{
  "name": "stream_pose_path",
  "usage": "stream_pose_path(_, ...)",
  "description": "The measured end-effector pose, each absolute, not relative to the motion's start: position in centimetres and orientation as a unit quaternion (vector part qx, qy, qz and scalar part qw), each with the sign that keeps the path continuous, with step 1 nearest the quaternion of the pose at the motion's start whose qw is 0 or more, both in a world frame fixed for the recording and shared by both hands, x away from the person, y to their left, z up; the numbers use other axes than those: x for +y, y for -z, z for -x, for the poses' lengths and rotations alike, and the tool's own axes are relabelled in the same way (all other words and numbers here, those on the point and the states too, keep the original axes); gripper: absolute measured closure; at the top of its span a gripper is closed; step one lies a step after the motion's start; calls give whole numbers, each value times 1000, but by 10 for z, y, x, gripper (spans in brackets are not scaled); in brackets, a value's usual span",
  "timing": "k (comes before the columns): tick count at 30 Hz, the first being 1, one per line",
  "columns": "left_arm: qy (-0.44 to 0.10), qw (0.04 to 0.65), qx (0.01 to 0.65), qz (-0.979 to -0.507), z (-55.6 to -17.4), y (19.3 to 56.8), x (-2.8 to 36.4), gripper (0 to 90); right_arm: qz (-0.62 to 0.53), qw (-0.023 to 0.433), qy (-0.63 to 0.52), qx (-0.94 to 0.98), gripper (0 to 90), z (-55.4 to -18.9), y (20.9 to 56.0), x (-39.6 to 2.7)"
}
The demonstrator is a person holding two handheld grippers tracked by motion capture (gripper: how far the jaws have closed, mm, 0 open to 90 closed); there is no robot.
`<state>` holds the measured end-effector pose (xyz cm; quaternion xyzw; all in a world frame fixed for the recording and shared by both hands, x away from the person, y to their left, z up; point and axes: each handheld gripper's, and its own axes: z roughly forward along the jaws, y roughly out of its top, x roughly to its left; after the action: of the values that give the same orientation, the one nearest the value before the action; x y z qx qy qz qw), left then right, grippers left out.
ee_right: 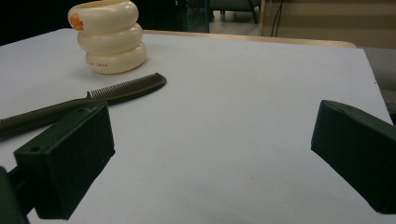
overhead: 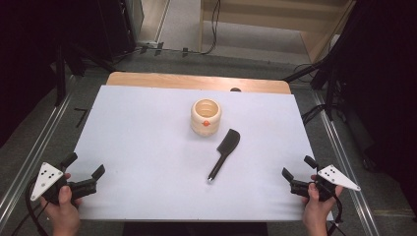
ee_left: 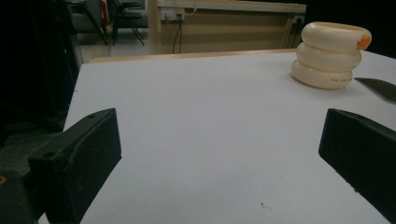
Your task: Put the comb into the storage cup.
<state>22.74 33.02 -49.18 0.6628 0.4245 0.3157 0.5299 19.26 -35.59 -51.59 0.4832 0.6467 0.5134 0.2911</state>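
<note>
A white table point(overhead: 147, 147) carries everything. At its near corners, the left gripper point(overhead: 87, 171) and right gripper point(overhead: 297, 169) rest level, jaws wide and empty. Between and beyond them lies the black comb point(overhead: 223, 154); just behind the comb stands the cream ringed holder point(overhead: 206, 116). The right gripper view shows the comb's teeth.

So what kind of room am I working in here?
Probably a lab or workshop set up for recording. A white-topped table stands on grey floor between metal rails, with loose cables and dark stands behind. On the table lie a cream holder and a comb.

A white sheet point(overhead: 147, 147) covers the wooden table point(overhead: 196, 81); cables point(overhead: 215, 24) trail across the floor point(overhead: 246, 37) beyond.
</note>
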Motion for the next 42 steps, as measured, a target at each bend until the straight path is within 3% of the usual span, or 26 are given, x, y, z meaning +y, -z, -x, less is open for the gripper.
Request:
stream_pose_path(17, -315, 533, 411, -669, -224, 493, 327, 0, -460, 246, -524, 673, 0, -195, 488, -334)
stream_pose_path(19, -314, 534, 411, -669, -224, 493, 327, 0, -452, 249, -521, 680, 52, -196, 483, -328)
stream_pose_path(24, -313, 535, 413, -668, -224, 493, 327, 0, -427, 229, -529, 697, 64, -198, 470, -314)
stream_pose_path(27, -314, 534, 411, -668, -224, 493, 327, 0, -422, 229, -522, 705, 133, -201, 462, -306)
stream_pose_path(28, -314, 534, 410, -669, -223, 493, 327, 0, -418, 225, -524, 707, 186, -202, 460, -303)
stream_pose_path(30, -316, 532, 411, -669, -223, 493, 326, 0, -412, 212, -527, 712, 378, -206, 456, -299)
stream_pose_path(37, -317, 531, 409, -671, -223, 493, 326, 0, -380, 140, -544, 735, 753, -224, 448, -286)
stream_pose_path(42, -319, 527, 407, -675, -223, 493, 324, 0, -372, 151, -518, 756, 882, -231, 445, -273)
